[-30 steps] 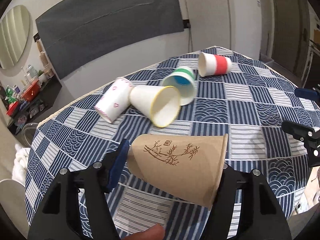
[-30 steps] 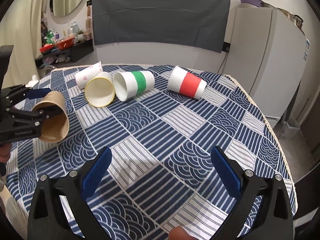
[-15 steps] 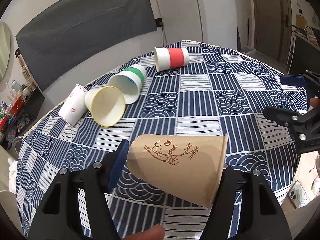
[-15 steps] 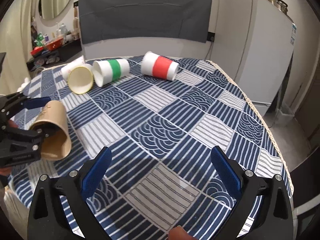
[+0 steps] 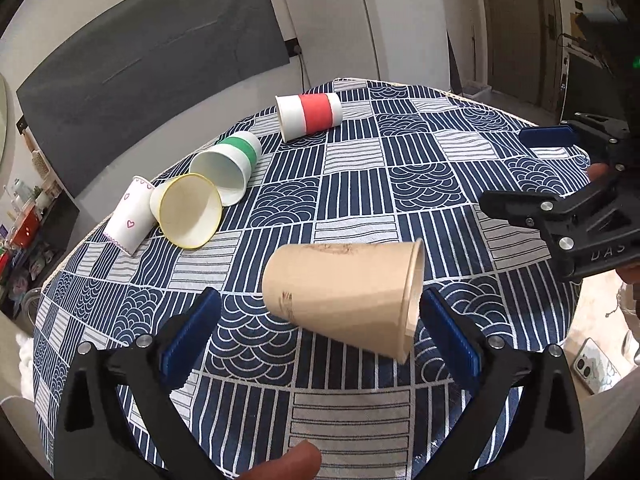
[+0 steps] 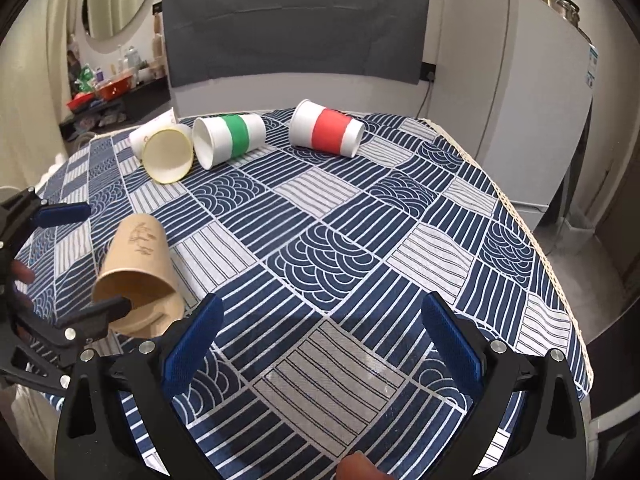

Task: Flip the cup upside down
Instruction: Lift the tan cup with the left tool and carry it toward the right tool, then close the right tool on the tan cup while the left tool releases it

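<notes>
- The left claw [image 5: 318,332] is spread wide, its blue pads [image 5: 188,338] on either side of the brown cup [image 5: 344,292] without gripping it; the right-hand pad sits just beside the cup's rim, and I cannot tell whether it touches.
- The brown cup lies tilted on its side near the front edge of the surface [image 5: 420,184], its mouth toward the right claw and its closed base pointing the other way; whether it rests fully on the cloth cannot be told.
- Seen from the right wrist, the same cup [image 6: 136,268] shows its open mouth, with the left claw's black finger [image 6: 86,320] crossing in front of the rim.
- The right claw [image 6: 318,334] is also wide apart and holds nothing, hovering over the blue patterned cloth, well apart from the brown cup.
- Four more cups lie on their sides toward the far edge: a red-banded cup [image 5: 308,112], a green-banded cup [image 5: 226,170], a yellow-rimmed cup [image 5: 186,210] and a white cup with hearts [image 5: 130,216].
- The yellow-rimmed cup lies between the hearts cup and the green-banded one, close against both.
- A white fridge [image 6: 508,92] stands beside the surface.
</notes>
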The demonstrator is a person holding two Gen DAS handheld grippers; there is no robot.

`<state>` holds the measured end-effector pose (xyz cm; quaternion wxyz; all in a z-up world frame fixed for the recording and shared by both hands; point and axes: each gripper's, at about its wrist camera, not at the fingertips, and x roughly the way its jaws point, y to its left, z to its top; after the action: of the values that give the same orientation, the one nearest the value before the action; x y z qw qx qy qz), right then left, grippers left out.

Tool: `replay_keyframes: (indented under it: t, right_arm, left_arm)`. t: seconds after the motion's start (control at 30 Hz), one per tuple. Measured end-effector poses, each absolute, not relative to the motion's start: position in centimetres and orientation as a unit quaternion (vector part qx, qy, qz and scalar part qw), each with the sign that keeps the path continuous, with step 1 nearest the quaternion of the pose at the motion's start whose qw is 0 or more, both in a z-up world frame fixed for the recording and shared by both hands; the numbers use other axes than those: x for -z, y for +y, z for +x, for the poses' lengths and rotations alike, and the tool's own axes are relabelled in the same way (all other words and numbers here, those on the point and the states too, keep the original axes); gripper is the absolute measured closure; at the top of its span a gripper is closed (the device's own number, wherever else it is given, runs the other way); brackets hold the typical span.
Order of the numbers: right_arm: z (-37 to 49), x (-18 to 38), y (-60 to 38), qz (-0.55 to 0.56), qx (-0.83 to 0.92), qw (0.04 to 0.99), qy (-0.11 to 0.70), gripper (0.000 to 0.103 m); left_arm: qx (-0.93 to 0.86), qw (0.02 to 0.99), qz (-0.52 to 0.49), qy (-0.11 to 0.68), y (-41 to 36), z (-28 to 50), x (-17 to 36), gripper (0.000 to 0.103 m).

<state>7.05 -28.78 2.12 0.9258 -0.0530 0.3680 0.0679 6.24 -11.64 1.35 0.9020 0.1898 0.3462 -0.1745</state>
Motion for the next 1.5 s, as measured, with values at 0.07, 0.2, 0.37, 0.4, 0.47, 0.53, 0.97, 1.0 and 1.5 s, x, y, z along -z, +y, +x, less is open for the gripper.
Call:
replay_keyframes:
  t: [0.07,0.2,0.37,0.4,0.47,0.53,0.97,1.0,1.5]
  right_arm:
    - [6.6,-2.4,-28.6,-0.054,-0.068,0.926,0.366,0.008]
    - [5.8,-3.2,-27.8,-0.061,-0.067,0.926,0.367,0.008]
    - [4.8,-4.2,-26.3,-0.072,-0.072,0.924,0.369,0.008]
    - [4.6,-4.4,-25.8,-0.077,-0.075,0.923,0.370,0.008]
    - [4.4,-4.7,-25.0,-0.086,-0.079,0.920,0.373,0.008]
    - [4.5,-4.8,-24.2,-0.091,-0.084,0.917,0.380,0.008]
    - [8.2,-4.0,-17.9,-0.173,-0.096,0.878,0.435,0.008]
    - [8.5,-3.8,-17.4,-0.180,-0.099,0.874,0.440,0.008]
    - [15.7,-1.4,-11.7,-0.252,-0.151,0.764,0.574,0.008]
  left_arm:
    - [0.177,0.902,0.188,0.345,-11.4,5.7,-1.3,0.006]
    - [0.182,0.903,0.178,0.346,-10.7,4.3,-1.3,0.006]
    - [0.181,0.907,0.167,0.341,-8.8,2.5,-1.7,0.006]
    - [0.180,0.909,0.161,0.341,-8.2,2.3,-1.8,0.006]
    - [0.176,0.911,0.152,0.341,-7.1,2.1,-2.0,0.006]
    - [0.170,0.913,0.141,0.343,-5.8,2.1,-2.1,0.006]
    - [0.135,0.913,0.119,0.365,-0.1,4.4,-0.7,0.006]
    - [0.138,0.912,0.117,0.368,0.2,4.7,-0.6,0.006]
    - [0.142,0.904,0.133,0.382,1.2,8.6,-0.3,0.006]
